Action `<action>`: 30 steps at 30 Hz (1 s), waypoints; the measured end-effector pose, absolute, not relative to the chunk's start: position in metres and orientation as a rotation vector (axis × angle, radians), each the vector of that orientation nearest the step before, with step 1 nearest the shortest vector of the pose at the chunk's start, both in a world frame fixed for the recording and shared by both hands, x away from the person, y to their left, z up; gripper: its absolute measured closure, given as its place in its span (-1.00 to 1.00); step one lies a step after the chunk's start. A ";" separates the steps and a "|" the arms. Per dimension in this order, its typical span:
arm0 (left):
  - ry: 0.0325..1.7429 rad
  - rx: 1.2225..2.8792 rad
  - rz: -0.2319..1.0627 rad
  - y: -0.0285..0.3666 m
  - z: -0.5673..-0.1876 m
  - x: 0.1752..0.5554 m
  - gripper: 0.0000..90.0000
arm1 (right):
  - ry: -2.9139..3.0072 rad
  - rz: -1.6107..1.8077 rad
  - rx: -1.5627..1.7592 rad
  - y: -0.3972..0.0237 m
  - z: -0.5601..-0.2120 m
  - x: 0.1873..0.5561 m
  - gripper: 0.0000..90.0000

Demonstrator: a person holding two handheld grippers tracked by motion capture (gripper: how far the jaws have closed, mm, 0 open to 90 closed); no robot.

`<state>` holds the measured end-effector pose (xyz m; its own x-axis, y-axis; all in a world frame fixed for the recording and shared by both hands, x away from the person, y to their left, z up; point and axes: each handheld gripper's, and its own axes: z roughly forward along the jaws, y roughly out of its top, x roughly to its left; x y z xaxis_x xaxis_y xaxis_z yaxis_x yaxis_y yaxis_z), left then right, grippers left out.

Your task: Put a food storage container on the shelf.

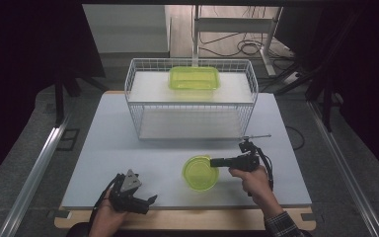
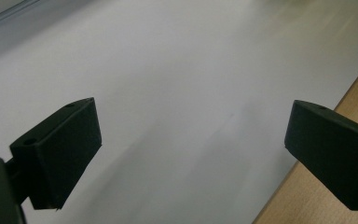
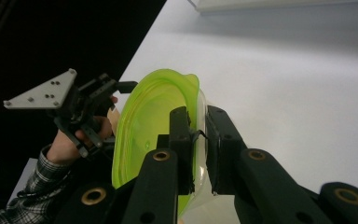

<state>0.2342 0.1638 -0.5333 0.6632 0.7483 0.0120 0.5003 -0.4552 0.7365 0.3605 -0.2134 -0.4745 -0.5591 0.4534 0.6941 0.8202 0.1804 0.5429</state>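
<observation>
A round lime-green container [image 1: 200, 173] with a lid sits on the white table [image 1: 128, 148], right of the middle near the front. My right gripper [image 1: 214, 162] comes at it from the right and is shut on its rim. In the right gripper view the two jaws [image 3: 199, 135] pinch the green lid and the clear wall [image 3: 154, 112] between them. My left gripper [image 1: 150, 200] rests at the front left edge of the table, open, with nothing between its fingers [image 2: 60, 154]. It is also seen beyond the container in the right gripper view [image 3: 121, 91].
A white wire basket [image 1: 133, 98] stands at the back of the table, with a rectangular green container [image 1: 194, 79] on its upper shelf. A wooden edge [image 2: 307, 205] runs along the table's front. Dark curtains and cables surround the table.
</observation>
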 end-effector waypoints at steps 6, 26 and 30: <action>0.963 2.151 0.435 0.164 -0.533 0.234 -0.92 | -2.076 -1.367 -1.198 -0.215 -0.465 0.363 0.81; 0.966 2.152 0.431 0.164 -0.533 0.235 -0.92 | -2.059 -1.444 -1.196 -0.216 -0.434 0.373 0.81; 0.967 2.153 0.431 0.164 -0.534 0.235 -0.92 | -2.046 -1.451 -1.207 -0.216 -0.431 0.376 0.81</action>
<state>0.2348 0.1637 -0.5335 0.6618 0.7497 0.0077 0.5064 -0.4545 0.7328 0.3758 -0.2160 -0.4308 -0.5726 0.4345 0.6953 0.7998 0.1097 0.5901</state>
